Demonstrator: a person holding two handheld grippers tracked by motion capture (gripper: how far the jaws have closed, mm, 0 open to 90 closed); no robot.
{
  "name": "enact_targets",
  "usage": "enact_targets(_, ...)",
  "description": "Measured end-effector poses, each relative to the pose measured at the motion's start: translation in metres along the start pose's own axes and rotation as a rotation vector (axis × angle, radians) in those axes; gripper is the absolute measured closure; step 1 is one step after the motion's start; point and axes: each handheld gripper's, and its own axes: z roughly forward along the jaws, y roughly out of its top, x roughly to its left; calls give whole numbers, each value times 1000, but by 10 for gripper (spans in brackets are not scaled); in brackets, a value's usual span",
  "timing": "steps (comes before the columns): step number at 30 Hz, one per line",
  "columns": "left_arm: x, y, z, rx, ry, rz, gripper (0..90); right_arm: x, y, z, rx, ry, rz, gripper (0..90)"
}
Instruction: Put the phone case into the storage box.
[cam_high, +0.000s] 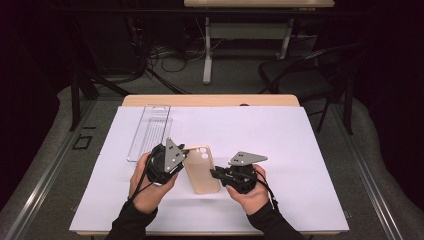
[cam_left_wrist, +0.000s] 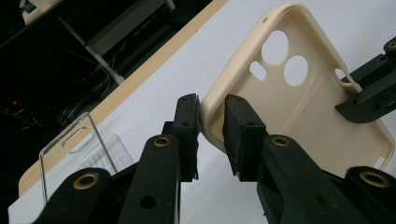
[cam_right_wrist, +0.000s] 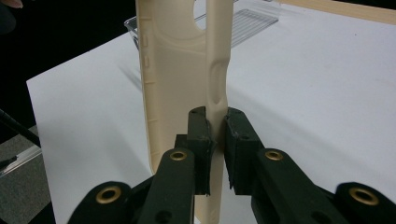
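Status: you've got the beige phone case (cam_high: 201, 170) pinched from both sides, held just off the white sheet (cam_high: 280, 150) covering the tabletop, centre of the high view between your hands.

Left gripper (cam_high: 176, 159): fingers (cam_left_wrist: 243, 135) are clamped on the case's side wall, near the end with the camera cut-outs, one finger outside the rim and one inside. In the left gripper view the case sits upper right, inner face up and empty.

Right gripper (cam_high: 218, 174): fingers (cam_right_wrist: 237, 144) are squeezed on the opposite side wall, lower down the case, by the button cut-out. Grip looks firm, with the wall sandwiched squarely.

Clear case (cam_high: 150, 131) lies flat at upper left of the high view, well apart from both hands and untouched.

Progress, my read: pick-up and two-handed grasp are done, and the case is supported on both long edges. Whatever comes after the lift is left, and the frames don't say which: flexing it, turning it over, or carrying it toward the clear case. No phone anywhere on the sheet, so nothing is fitted yet.
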Motion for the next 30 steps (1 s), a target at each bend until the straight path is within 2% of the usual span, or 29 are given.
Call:
enact_targets(15, 2, -1, 0, 10, -13, 4, 783, 0, 0, 0, 8, 1, -2, 819)
enact_targets(30, 2, -1, 0, 13, -6, 6, 789, 0, 0, 1, 7, 0, -7, 820)
